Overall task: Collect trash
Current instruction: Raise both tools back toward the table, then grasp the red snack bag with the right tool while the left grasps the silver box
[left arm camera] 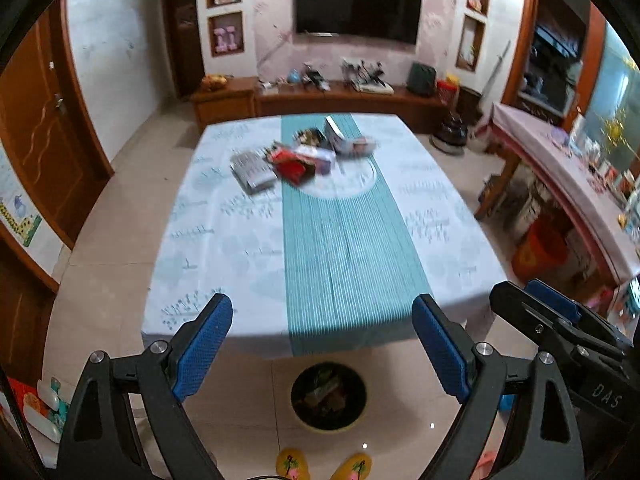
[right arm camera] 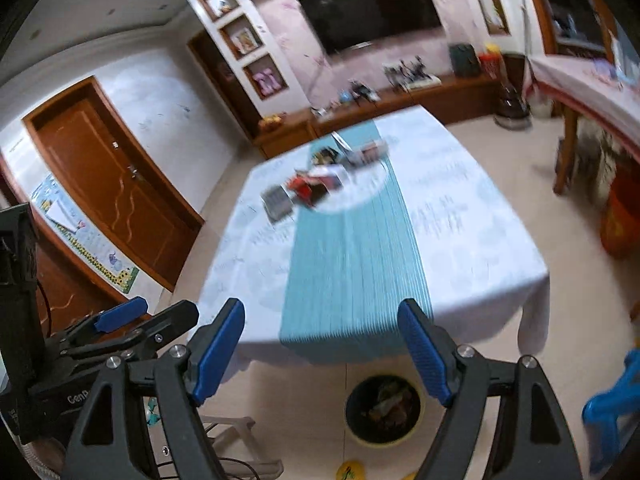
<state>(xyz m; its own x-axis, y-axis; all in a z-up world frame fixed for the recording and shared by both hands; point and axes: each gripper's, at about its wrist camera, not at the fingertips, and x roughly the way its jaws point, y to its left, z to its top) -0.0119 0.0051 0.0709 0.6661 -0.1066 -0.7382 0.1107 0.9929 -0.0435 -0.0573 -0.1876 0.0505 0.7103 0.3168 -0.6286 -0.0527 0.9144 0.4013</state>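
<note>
Trash: crumpled red, grey and white paper wrappers and cartons [left arm camera: 298, 156] lie far-centre on the table; light, crushable, so pinch edges. Your left gripper [left arm camera: 322, 344] and right gripper [right arm camera: 322, 350] gape, empty.

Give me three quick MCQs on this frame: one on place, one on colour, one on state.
1. Where is the trash bin?
A. on the table
B. on the floor at the table's near edge
C. beside the TV

2. What colour is the runner down the middle of the tablecloth?
A. red
B. yellow
C. teal

3. How do the left gripper and right gripper stand?
A. both open, empty
B. both holding trash
C. one holding a box

Key: 1 B, the bin sits on tiles below the table edge. 2 C, a teal striped band. 3 A, nothing between either pair of jaws.
</note>
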